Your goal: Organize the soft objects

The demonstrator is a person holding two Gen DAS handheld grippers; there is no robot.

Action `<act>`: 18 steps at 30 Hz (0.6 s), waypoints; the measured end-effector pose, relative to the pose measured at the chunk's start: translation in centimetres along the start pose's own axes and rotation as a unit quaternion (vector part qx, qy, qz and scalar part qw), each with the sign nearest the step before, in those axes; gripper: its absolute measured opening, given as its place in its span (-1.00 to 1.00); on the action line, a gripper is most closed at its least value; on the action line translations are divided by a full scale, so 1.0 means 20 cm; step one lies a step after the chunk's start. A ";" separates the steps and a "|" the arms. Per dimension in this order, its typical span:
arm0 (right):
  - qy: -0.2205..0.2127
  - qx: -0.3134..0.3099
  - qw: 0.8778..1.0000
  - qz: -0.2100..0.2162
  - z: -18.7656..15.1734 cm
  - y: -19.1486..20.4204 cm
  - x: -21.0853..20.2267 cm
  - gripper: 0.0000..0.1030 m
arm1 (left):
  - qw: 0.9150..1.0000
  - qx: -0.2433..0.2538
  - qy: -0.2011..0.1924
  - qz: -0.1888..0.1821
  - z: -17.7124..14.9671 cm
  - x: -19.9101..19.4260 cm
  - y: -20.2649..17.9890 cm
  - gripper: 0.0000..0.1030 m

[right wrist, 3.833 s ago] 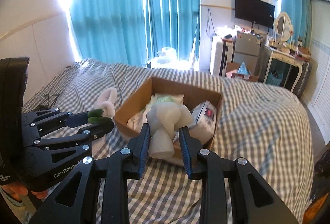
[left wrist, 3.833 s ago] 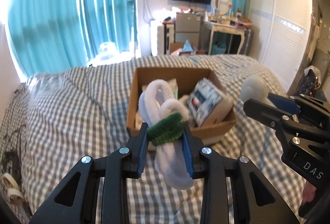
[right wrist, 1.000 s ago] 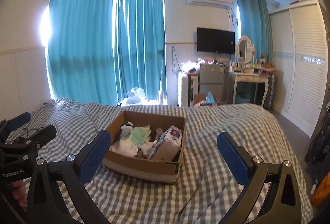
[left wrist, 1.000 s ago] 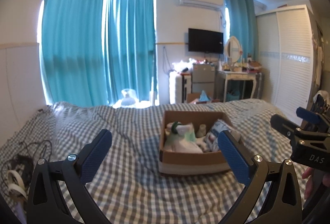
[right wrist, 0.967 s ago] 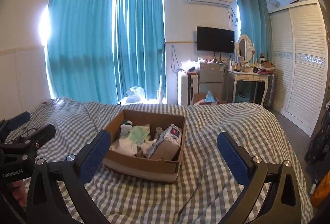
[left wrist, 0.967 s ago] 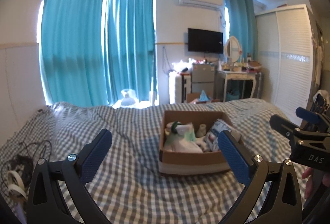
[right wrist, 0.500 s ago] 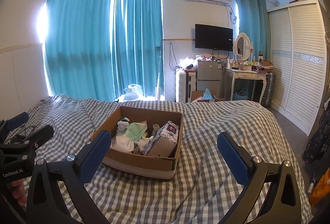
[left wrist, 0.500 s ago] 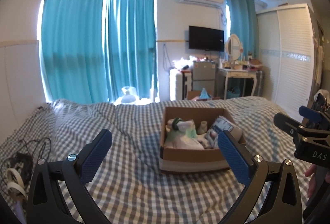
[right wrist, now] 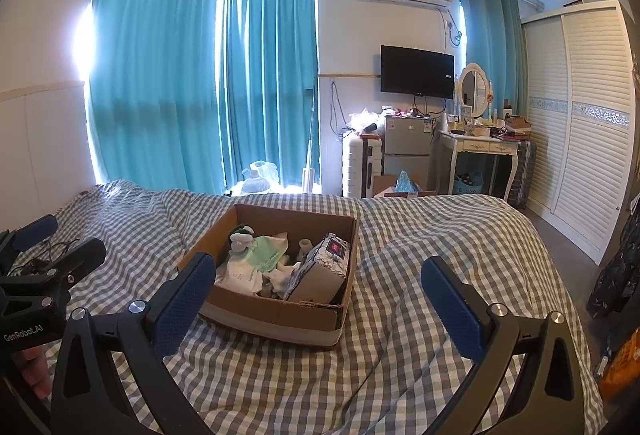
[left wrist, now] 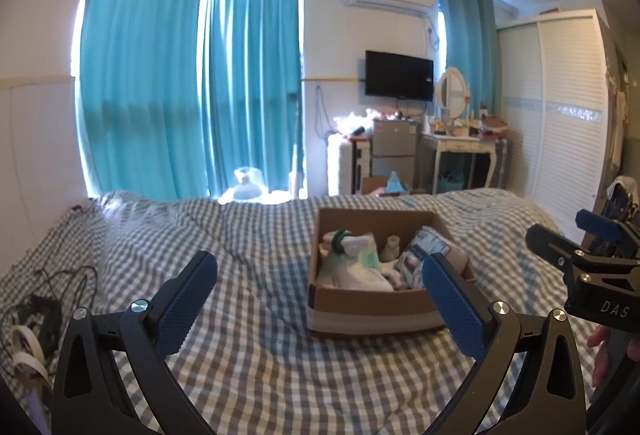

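A cardboard box (left wrist: pixel 372 305) of soft objects (right wrist: pixel 256 255) sits on a checked bedspread (right wrist: pixel 420 235). The left gripper (left wrist: pixel 320 295) and right gripper (right wrist: pixel 316 291) hover near it, jaws spread wide, holding nothing

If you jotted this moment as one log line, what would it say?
left gripper: open, empty | right gripper: open, empty | cardboard box: on checked bed, holds soft items | both grippers back from box

The box (right wrist: pixel 280 315) was matt brown cardboard with a rough torn front rim. The bed cover (right wrist: pixel 420 255) was soft checked cloth, wrinkled. The fingers (left wrist: pixel 452 299) carried blue pads of finely textured rubber on matt black plastic arms with shiny metal screws.
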State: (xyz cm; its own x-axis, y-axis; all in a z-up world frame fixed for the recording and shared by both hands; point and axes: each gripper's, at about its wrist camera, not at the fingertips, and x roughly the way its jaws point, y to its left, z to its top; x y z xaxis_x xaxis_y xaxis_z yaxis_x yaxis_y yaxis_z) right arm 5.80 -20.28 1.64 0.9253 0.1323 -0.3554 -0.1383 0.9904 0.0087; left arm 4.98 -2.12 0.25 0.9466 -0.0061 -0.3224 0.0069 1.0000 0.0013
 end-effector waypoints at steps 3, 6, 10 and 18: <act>0.001 0.000 1.000 0.000 0.00 0.00 0.00 1.00 | 1.000 0.000 0.001 -0.001 0.00 0.00 0.00 1.00; 0.001 -0.002 1.000 0.000 0.00 0.01 0.00 1.00 | 1.000 0.004 0.004 -0.006 0.00 0.00 -0.01 1.00; -0.001 -0.003 1.000 0.000 0.00 0.01 0.00 1.00 | 1.000 0.004 0.008 -0.007 -0.01 0.01 -0.02 1.00; 0.000 -0.003 1.000 -0.001 0.00 0.01 0.00 1.00 | 1.000 0.001 0.011 -0.004 0.00 0.01 -0.02 1.00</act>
State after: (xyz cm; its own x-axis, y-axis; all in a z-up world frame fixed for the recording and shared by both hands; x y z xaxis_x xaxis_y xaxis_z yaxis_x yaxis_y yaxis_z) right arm 5.81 -20.07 1.58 0.9255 0.1302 -0.3556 -0.1387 0.9903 0.0015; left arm 5.14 -2.53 0.10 0.9394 -0.0137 -0.3424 0.0148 0.9999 0.0006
